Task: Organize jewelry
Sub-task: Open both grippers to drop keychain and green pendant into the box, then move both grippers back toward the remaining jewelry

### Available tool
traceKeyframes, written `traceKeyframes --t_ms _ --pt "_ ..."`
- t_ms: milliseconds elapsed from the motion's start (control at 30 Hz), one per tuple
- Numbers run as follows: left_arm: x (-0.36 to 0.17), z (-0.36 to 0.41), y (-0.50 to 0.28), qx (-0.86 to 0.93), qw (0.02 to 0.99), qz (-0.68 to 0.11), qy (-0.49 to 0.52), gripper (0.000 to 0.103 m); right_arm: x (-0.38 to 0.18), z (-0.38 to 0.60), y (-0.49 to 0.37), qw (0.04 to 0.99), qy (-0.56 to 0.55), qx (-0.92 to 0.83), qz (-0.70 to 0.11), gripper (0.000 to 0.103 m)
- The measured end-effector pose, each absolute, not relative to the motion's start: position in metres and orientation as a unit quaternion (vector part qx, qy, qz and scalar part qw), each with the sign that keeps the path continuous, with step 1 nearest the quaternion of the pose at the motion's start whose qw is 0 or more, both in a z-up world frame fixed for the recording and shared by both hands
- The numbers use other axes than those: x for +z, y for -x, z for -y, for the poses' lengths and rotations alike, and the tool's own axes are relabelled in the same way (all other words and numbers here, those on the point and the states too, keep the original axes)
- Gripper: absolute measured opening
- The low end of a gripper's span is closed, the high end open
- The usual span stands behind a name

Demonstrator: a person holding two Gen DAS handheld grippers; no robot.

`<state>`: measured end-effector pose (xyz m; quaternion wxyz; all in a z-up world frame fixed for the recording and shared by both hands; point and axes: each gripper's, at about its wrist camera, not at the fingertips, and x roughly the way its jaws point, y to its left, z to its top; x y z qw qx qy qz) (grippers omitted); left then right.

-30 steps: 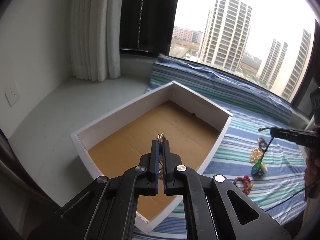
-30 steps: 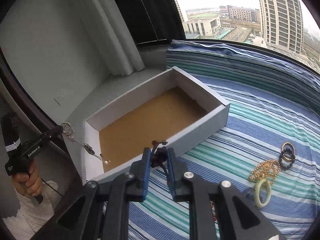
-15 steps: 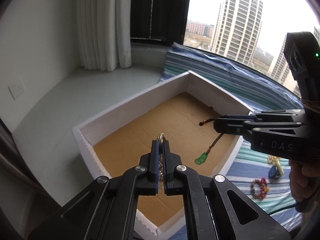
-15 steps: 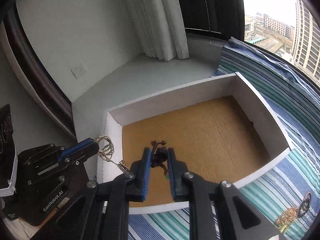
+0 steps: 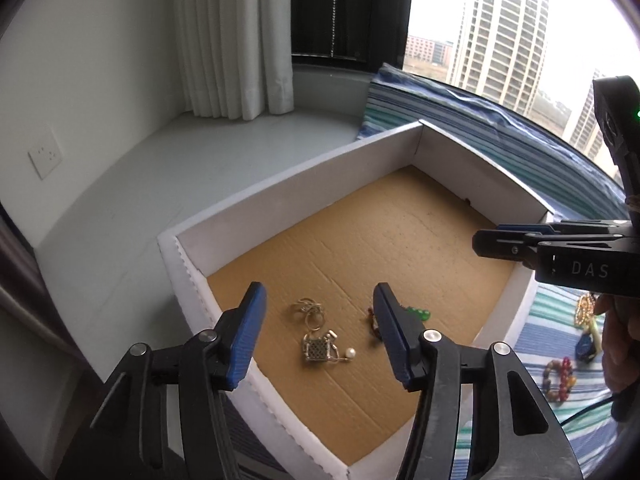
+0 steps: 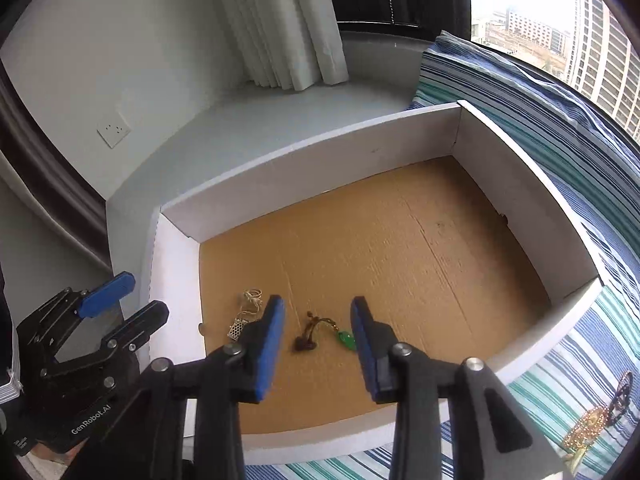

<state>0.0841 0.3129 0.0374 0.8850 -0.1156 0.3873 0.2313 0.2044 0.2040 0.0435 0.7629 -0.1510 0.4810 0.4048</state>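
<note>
Left view, tongs: left gripper [image 5: 318,334] jaws wide apart, empty, above the near corner of the white box [image 5: 280,184].
Left view, jewelry: silver keychain [image 5: 318,342] and green-pendant cord [image 5: 416,314] lie near each other on the cardboard floor; bead bracelet [image 5: 560,376] rests outside on the striped cloth [image 5: 568,412].
Right view, tongs: right gripper [image 6: 318,330] jaws apart, empty, angled down over the cord.
Right view, handling: pieces look light, limp, tangle-prone; likely best pinched at a ring or knot.
Right view, remaining: gold chain [image 6: 588,428] on cloth.
</note>
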Motion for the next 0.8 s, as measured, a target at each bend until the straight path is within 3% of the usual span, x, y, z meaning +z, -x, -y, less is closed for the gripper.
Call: traceKeyframes --t_ms 100,300,567,800 --pt "0.047 -0.301 -0.076 0.236 0.892 -0.371 0.106 0.075 0.055 -0.187 -0.199 0.779 0.152 0.394 -0.464 0.042" --pt "0.054 -0.243 -0.06 0.217 0.908 -0.351 0.069 0.086 0.075 -0.133 -0.171 0.809 0.159 0.374 -0.425 0.045" --pt "0.048 -0.168 -0.055 0.179 0.917 -0.353 0.045 0.09 0.085 -0.039 -0.128 0.856 0.16 0.312 -0.379 0.057" --pt "0.044 -0.12 -0.055 0.151 0.919 -0.363 0.023 0.09 0.078 0.039 -0.105 0.88 0.146 0.255 -0.372 0.058"
